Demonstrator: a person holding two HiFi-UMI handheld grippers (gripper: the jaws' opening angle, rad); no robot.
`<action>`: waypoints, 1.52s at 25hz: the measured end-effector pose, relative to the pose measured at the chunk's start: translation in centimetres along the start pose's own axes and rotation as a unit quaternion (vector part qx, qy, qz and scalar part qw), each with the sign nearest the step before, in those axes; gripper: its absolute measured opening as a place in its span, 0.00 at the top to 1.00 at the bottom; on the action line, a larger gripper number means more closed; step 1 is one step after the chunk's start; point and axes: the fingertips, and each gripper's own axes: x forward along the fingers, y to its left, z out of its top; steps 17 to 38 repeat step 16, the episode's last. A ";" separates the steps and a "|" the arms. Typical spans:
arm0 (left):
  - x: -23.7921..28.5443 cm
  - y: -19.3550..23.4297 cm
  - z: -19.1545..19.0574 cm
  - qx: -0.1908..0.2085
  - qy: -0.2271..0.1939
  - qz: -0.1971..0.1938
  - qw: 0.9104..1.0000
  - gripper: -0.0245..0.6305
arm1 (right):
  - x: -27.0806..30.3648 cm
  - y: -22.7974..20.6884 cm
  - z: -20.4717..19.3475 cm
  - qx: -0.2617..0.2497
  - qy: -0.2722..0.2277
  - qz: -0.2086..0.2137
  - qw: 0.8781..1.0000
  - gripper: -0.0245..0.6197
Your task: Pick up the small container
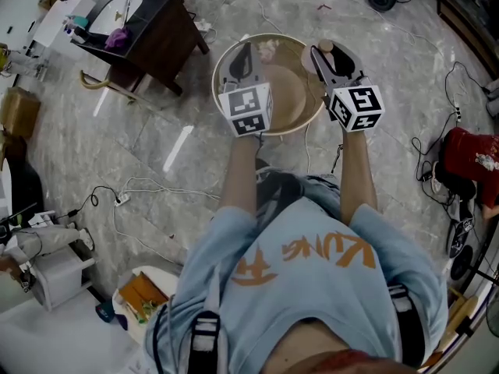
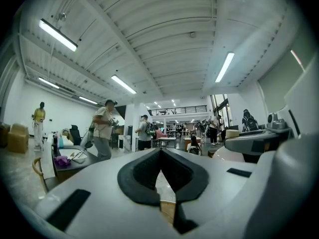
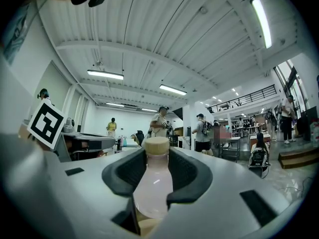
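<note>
The small container is a pale pink bottle (image 3: pixel 152 183) with a beige cap, upright between the dark pads of my right gripper (image 3: pixel 154 176), which is shut on it. From the head view the right gripper (image 1: pixel 328 55) is over the right rim of a round wooden table (image 1: pixel 304 107), and the bottle's cap (image 1: pixel 326 47) shows at its tip. My left gripper (image 1: pixel 242 59) hovers over the table's left part. Its pads (image 2: pixel 134 176) meet at the tips with nothing between them, so the left gripper (image 2: pixel 160 176) is shut and empty.
A dark desk (image 1: pixel 152 29) with a purple cloth stands at the upper left. Cables and a power strip (image 1: pixel 121 201) trail over the marble floor. A red bag (image 1: pixel 472 158) lies at the right. Several people stand in the hall beyond.
</note>
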 end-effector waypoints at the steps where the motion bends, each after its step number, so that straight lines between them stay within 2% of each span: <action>1: 0.1 0.0 -0.1 0.002 0.002 0.001 1.000 0.93 | 0.0 -0.1 0.0 -0.001 0.001 0.000 1.000 0.73; 5: 0.4 -0.6 -0.9 0.029 0.013 -0.001 0.999 0.93 | 0.2 -0.2 -0.2 -0.001 0.004 0.000 1.000 0.73; 38: 0.8 -0.8 -1.1 0.023 0.016 0.001 1.000 0.93 | 0.3 -0.8 -0.4 -0.001 0.005 0.003 1.000 0.73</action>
